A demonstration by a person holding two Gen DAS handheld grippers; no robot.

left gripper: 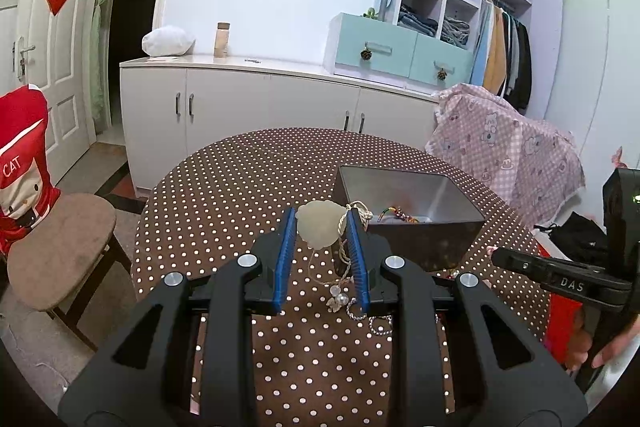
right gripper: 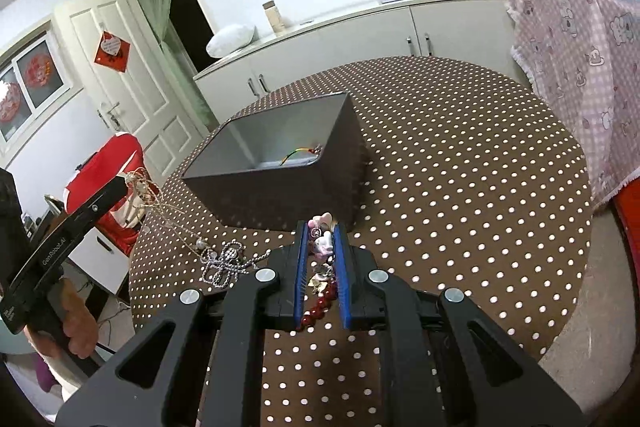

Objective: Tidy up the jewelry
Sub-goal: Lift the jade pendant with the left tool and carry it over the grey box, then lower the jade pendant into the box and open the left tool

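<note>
Pendant (left gripper: 320, 227) between left tongs (left gripper: 321, 223), beside box (left gripper: 420, 239).

You're in a home bedroom: open wardrobe (left gripper: 506, 55) with hanging clothes at 2 o'clock, white sideboard (left gripper: 248, 103) at 12, polka-dot table (left gripper: 248, 187) below.

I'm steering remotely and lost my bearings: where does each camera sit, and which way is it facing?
Left wrist: rides the left tool, looking across the polka-dot table at the dark box; its fingers clamp a pale shell pendant; the right tool shows at the right edge.
Right wrist: rides the right tool, facing the box; it grips a red-bead charm strand; the left tool and a hand show at left.
Shared: table, box, white cabinets.
</note>
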